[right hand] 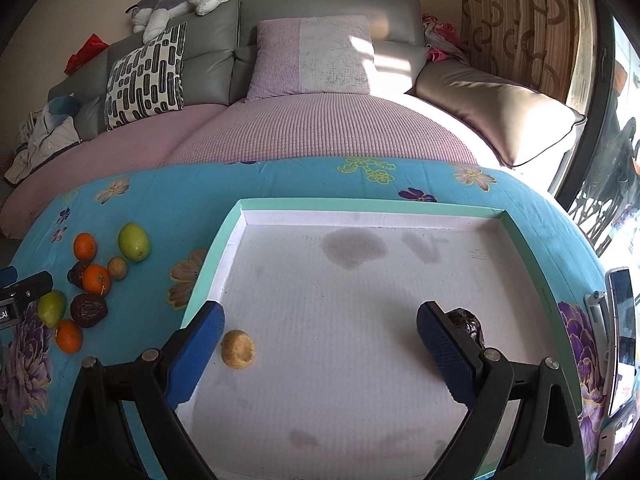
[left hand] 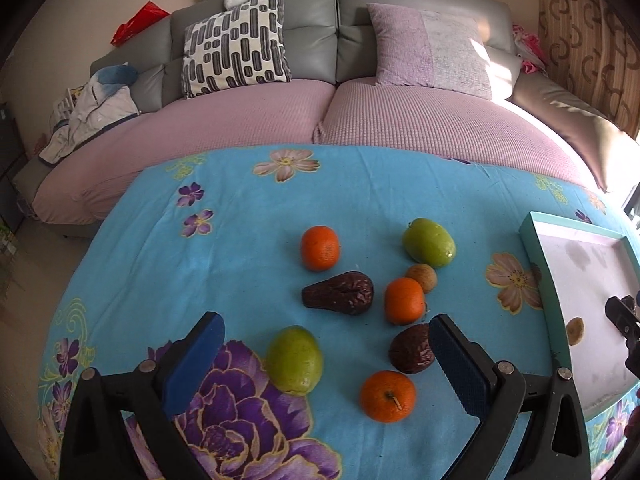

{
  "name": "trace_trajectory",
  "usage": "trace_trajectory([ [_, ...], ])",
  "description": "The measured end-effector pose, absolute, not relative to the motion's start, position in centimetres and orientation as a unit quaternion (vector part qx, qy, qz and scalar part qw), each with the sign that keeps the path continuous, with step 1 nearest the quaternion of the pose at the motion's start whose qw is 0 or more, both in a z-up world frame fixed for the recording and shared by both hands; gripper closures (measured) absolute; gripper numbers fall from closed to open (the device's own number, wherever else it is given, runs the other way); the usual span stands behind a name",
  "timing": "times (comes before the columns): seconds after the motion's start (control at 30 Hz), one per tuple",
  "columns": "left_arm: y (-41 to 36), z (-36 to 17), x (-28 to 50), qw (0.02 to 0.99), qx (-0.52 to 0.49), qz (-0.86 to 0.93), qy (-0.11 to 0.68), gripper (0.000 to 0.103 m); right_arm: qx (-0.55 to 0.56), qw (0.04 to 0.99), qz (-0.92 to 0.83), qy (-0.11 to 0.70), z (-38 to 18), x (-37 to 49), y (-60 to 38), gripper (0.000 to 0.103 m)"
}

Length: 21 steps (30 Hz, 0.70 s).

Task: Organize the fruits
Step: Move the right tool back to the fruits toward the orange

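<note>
In the left wrist view my left gripper (left hand: 326, 354) is open above the fruit pile on the blue floral cloth. A green fruit (left hand: 294, 360) and an orange (left hand: 387, 396) lie between its fingers, a dark wrinkled fruit (left hand: 410, 349) beside its right finger. Farther off lie another dark fruit (left hand: 340, 294), two oranges (left hand: 403, 301) (left hand: 320, 248), a green fruit (left hand: 429, 241) and a small tan fruit (left hand: 421, 277). My right gripper (right hand: 320, 338) is open over the teal-rimmed white tray (right hand: 372, 205). In the tray lie a tan fruit (right hand: 237, 349) and a dark fruit (right hand: 466, 325), partly hidden behind the right finger.
A sofa (left hand: 280, 128) with cushions stands just beyond the table's far edge. A phone on a stand (right hand: 620, 340) sits right of the tray. The tray (left hand: 536, 248) lies at the table's right side, the fruit pile (right hand: 88, 284) to its left.
</note>
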<state>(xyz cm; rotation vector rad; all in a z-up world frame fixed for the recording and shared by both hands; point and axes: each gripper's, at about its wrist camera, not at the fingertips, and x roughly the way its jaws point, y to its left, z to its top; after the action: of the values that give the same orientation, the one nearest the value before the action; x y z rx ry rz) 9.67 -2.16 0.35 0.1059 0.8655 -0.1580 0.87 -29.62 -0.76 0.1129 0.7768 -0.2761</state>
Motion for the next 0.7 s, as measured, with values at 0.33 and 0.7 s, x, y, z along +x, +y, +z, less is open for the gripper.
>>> trace_trajectory([
  [0.33,4.6,1.6,9.9,0.915,-0.001,-0.032,0.402,0.0,0.055,0.934,-0.052,0.348,0.3,2.5,-23.7,0.006],
  [0.7,7.6,1.0,9.9,0.903,-0.066,-0.037,0.424,0.0,0.032,0.922,0.053,0.383,-1.2,4.5,-15.8,0.006],
])
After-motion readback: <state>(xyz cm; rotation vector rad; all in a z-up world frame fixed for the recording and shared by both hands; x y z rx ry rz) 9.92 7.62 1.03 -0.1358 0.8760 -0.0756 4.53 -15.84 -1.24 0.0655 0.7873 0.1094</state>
